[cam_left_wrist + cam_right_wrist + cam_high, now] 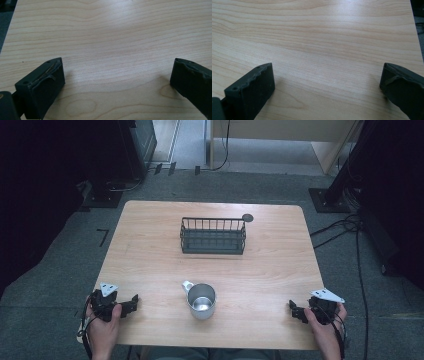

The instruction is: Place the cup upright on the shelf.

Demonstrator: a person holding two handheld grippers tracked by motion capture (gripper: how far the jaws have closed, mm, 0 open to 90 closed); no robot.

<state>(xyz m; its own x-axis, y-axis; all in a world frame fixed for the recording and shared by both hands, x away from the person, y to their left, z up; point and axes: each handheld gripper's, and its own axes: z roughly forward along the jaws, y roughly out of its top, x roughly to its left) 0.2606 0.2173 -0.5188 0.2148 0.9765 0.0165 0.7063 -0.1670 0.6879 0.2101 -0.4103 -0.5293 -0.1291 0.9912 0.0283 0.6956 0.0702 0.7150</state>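
**Reaching for the steel mug without knocking it**

While the small shiny steel mug with a side handle point(201, 300) stands upright near the front edge of the pale wooden table point(150, 255), midway between the two hands, nothing touches it yet. Its handle points to the back left, toward the far side of the table. Farther back, in the middle of the table, sits the dark wire basket with a rectangular shape point(213, 235), well apart from the mug, and it looks empty.

The left gripper point(131, 303) rests at the front left corner and the right gripper point(295, 311) at the front right edge. In both gripper views the black jaws stand wide apart with only bare wood between them, so neither holds anything.

The step in hand is probably the first approach to the mug, perhaps to bring it to the basket. To do it well, one gripper should come in low and slowly, with the jaws kept wide until the rim or the handle lies between them. The polished wall is likely slippery, so a grip across the rim or on the handle seems safer than squeezing the round body. A push from the side could tip the mug or slide it off the front edge.
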